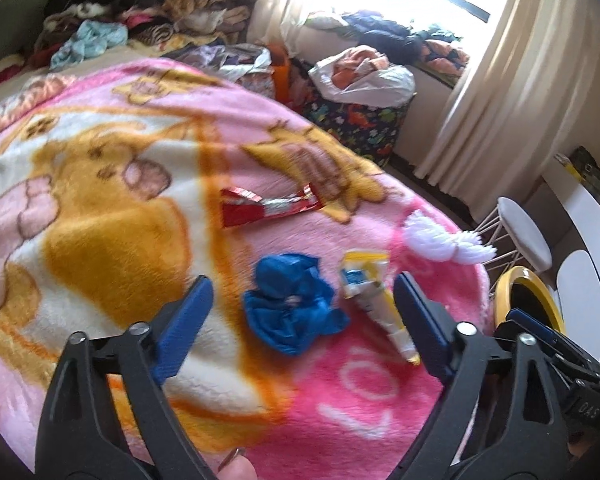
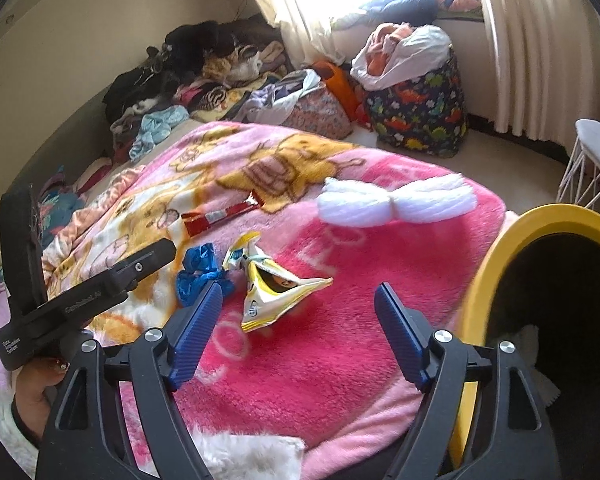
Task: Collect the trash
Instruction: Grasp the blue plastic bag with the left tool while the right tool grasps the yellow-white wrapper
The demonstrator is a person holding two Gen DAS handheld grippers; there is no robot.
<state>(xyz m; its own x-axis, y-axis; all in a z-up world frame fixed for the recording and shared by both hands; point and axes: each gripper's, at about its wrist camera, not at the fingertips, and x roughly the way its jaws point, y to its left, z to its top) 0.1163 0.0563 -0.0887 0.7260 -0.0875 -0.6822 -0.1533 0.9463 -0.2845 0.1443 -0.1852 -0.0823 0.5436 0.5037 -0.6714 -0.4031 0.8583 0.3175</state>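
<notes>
On the bed's pink blanket, near its right edge, I am bringing the left gripper in wide open and empty around the crumpled blue wrapper. The yellow snack packet is lying just beside it. My right gripper is hovering open, empty. Next I judge: close on blue, carry it right to the yellow-rimmed bin.

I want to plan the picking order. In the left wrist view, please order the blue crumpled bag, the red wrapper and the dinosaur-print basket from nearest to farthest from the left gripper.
From the left gripper, jaws open:
1. Blue crumpled bag, between the jaws on the blanket.
2. Red wrapper, farther up the blanket, centre.
3. Dinosaur-print basket, on the floor beyond the bed, towards the curtain.
</notes>
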